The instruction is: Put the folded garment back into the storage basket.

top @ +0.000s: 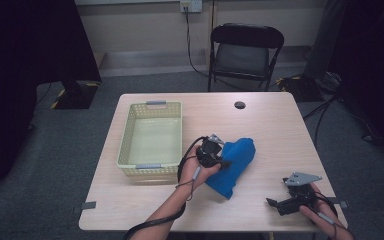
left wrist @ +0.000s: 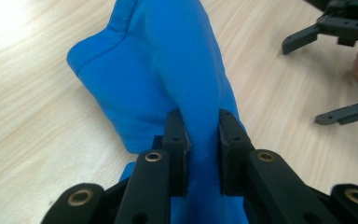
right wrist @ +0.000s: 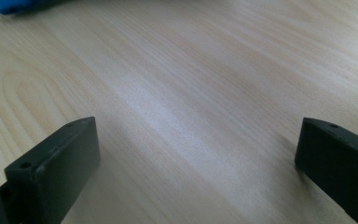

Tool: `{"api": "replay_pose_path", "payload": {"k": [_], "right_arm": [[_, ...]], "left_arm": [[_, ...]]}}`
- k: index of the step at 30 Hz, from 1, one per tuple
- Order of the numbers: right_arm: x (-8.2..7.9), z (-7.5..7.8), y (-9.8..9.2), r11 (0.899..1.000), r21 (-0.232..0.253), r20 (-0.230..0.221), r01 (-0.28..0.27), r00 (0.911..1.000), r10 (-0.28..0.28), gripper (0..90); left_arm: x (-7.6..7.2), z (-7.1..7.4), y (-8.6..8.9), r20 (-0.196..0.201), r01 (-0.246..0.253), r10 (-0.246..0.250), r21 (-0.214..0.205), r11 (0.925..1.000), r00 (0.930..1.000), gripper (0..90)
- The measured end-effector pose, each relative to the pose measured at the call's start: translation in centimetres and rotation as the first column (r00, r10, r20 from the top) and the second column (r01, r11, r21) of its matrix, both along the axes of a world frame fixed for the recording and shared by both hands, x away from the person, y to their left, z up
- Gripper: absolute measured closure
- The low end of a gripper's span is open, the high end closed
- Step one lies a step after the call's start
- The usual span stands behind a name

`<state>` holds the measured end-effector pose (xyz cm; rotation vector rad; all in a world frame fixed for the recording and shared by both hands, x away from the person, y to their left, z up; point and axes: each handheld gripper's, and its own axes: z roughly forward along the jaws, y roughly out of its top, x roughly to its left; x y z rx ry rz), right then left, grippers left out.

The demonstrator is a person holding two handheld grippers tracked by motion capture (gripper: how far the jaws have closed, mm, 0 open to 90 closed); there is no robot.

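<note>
From above, the basket [top: 151,137] sits at the left of the table [top: 270,125], and everything else lies to its right. Just beside its near right corner, your left gripper [top: 222,161] meets the blue cloth [top: 236,160], which lies bunched on the table right of the basket. The high view does not show the jaws there. The left gripper view does: your left gripper [left wrist: 201,140] has its two jaws squeezed onto a raised fold of the blue cloth [left wrist: 168,70], pads pressing the fabric from both sides, the rest of the cloth trailing away over the wood.

Farther right of the basket, near the table's front right corner, your right gripper [top: 275,203] rests well apart from the cloth. The right gripper view shows its jaws [right wrist: 196,154] standing wide apart with bare wood between them, gripping nothing. The left gripper view also catches those spread jaws at its upper right edge.
</note>
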<state>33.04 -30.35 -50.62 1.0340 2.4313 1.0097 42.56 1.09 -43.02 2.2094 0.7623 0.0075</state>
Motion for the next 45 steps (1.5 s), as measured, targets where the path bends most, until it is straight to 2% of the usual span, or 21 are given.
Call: {"api": "replay_pose_path", "payload": {"k": [4, 22, 25, 33, 45], "right_arm": [[0.0, 0.0, 0.0, 1.000, 0.000, 0.001, -0.001, 1.0000, 0.001, 0.0], [0.0, 0.0, 0.0, 1.000, 0.000, 0.000, 0.000, 1.0000, 0.000, 0.0], [0.0, 0.0, 0.0, 1.000, 0.000, 0.000, -0.001, 1.0000, 0.001, 0.0], [0.0, 0.0, 0.0, 1.000, 0.000, 0.000, 0.000, 1.0000, 0.000, 0.0], [0.0, 0.0, 0.0, 1.000, 0.000, 0.001, 0.000, 1.0000, 0.000, 0.0]], "left_arm": [[0.0, 1.2, 0.7, 0.017, -0.012, 0.012, 0.004, 0.9999, 0.9998, 76.7], [0.4, 5.7, 4.3, 0.024, -0.068, 0.069, -0.015, 0.9976, 0.9974, 77.0], [0.4, 6.5, 4.9, 0.036, -0.079, 0.080, -0.012, 0.9968, 0.9962, 77.0], [0.9, 7.7, 6.5, 0.035, -0.108, 0.109, -0.008, 0.9941, 0.9935, 77.1], [1.1, 10.2, 9.0, 0.056, -0.162, 0.163, -0.013, 0.9867, 0.9851, 77.3]]}}
